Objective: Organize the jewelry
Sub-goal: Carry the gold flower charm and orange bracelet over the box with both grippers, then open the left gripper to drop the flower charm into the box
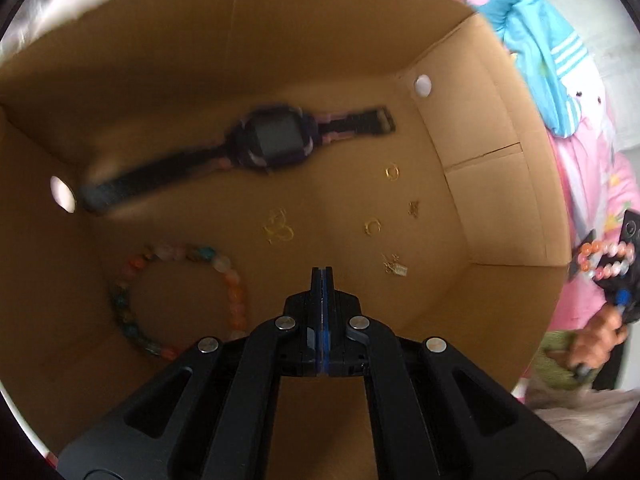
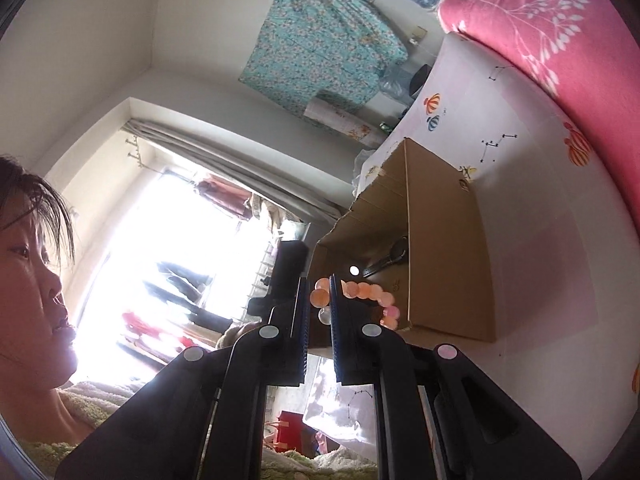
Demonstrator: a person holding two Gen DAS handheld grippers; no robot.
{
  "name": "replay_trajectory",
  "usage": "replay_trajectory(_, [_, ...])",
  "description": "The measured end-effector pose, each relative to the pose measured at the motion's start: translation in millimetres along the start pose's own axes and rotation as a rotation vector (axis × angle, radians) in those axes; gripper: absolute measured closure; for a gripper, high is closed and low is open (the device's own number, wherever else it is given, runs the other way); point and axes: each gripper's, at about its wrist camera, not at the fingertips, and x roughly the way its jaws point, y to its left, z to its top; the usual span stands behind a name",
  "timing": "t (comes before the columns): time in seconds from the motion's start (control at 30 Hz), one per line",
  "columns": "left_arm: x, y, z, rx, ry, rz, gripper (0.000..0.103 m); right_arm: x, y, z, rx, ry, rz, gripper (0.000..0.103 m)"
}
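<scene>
The pink bracelet [image 2: 360, 298] hangs pinched in the right gripper [image 2: 320, 312], just outside the box [image 2: 444, 248]. Next, likely: carry it over the rim and release. The left gripper [image 1: 322, 280], closed on nothing, hovers inside above a watch [image 1: 276, 140], a bead bracelet [image 1: 180, 300] and earrings [image 1: 372, 226].

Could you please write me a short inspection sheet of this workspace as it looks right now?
Surface: white patterned sheet under the cardboard box.
Job's things: in the box, a watch, a multicoloured bead bracelet and small gold pieces.
Clutter: nothing seen.
Grippers: left gripper over the box floor, jaws together, nothing between them; right gripper outside the box, a pink-orange bead bracelet looped over one finger, grip unclear.
Cables: nothing seen.
Surroundings: pink floral bedding, teal cloth on the wall, bright window.
</scene>
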Motion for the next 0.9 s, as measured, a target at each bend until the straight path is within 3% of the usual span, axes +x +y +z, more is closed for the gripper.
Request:
replay_trajectory(0.1, [4.1,-1.7,0.8,0.017,0.019,0.070,0.103,0.4,-0.3,-0.7,-0.008,0.023,0.002,0.093])
replay_trajectory(0.3, [7.2,1.5,-6.9,-0.012,0.029,0.080,0.100,6.9,3.4,1.8,-0.022,0.049,-0.002,0.093])
replay_trajectory(0.37, [5.6,3.4,-11.2,-0.020,0.021,0.082,0.092,8.2,6.0,2.8,-0.026,0.051,-0.010,0.093])
replay_trajectory(0.43, [1.7,6.4,-11.4,-0.032,-0.002,0.077,0.078,6.7,11.1,2.9,-0.037,0.055,-0.019,0.093])
replay_trajectory(0.6, [-27.0,-2.2,-27.3,0.014,-0.157,0.113,0.070,16.6,26.3,11.6,-0.086,0.071,-0.062,0.093])
replay_trajectory(0.73, [-52.3,-9.9,-53.0,0.038,-0.291,0.091,0.066,30.0,45.1,18.5,-0.154,0.121,-0.133,0.093])
replay_trajectory(0.9, [-79.3,-11.0,-84.9,0.035,-0.447,0.116,0.066,70.8,60.7,28.0,-0.257,0.269,-0.276,0.093])
